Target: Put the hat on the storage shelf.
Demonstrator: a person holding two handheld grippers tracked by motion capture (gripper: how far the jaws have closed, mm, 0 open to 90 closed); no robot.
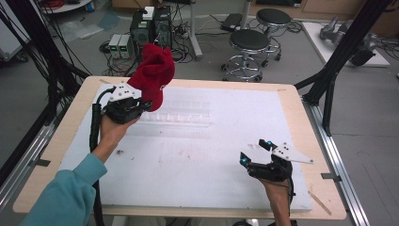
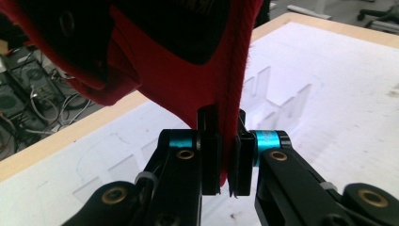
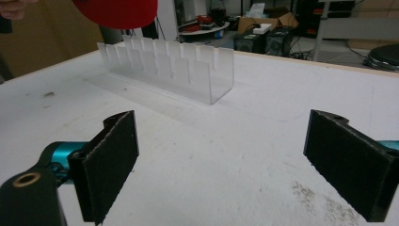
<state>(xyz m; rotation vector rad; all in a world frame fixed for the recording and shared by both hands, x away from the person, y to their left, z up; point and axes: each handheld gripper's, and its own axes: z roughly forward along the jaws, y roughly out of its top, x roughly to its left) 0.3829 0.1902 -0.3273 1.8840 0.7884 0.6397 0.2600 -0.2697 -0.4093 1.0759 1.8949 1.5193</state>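
Observation:
A red cap [image 1: 153, 75] hangs in the air over the table's far left, held up by my left gripper [image 1: 139, 104]. In the left gripper view the cap [image 2: 179, 70] drapes above the gripper [image 2: 226, 155], whose jaws are shut on the cap's edge. A clear plastic rack with slots [image 1: 181, 117] lies on the white mat just right of the cap; the right gripper view shows the rack [image 3: 169, 70] ahead. My right gripper [image 1: 256, 151] hovers low over the mat at the near right, open and empty, as the right gripper view [image 3: 226, 160] shows.
The white mat [image 1: 197, 160] covers a wooden table [image 1: 301, 113]. Black frame posts [image 1: 339, 52] stand at the right and left edges. Stools [image 1: 247, 47], computers and cables sit on the floor beyond the far edge.

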